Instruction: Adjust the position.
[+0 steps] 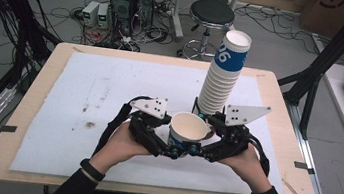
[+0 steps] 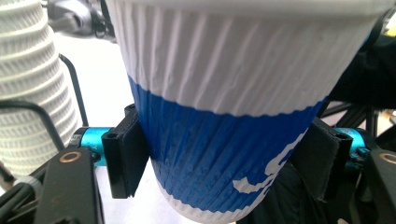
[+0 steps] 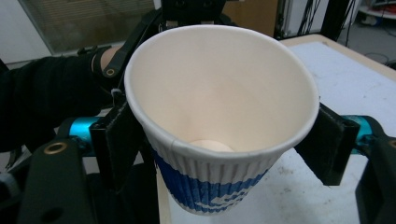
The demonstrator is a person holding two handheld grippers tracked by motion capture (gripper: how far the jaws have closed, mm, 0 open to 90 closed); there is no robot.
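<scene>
- High view: a white-and-blue ribbed paper cup (image 1: 187,129) sits upright between the left gripper (image 1: 173,150) and the right gripper (image 1: 197,149), near the front middle of the wooden bench (image 1: 35,84), over its white sheet (image 1: 111,84). Both come in low from either side, each held in a hand, and meet at the cup's base. Just behind the cup a tall stack of ribbed paper cups (image 1: 222,78) leans to the right, its top cup blue-banded.
- Left gripper view: the cup (image 2: 233,107) stands between the two black fingers (image 2: 123,161), which press its blue lower band from both sides, so the left gripper (image 2: 224,163) is closed on it. The stack (image 2: 28,88) rises at the left.
- Right gripper view: the open mouth of the cup (image 3: 219,93) faces the camera, tipped towards it. The right gripper (image 3: 219,149) has its fingers (image 3: 116,140) against the cup's wall on both sides, holding it. A dark sleeve (image 3: 42,102) lies beyond.
</scene>
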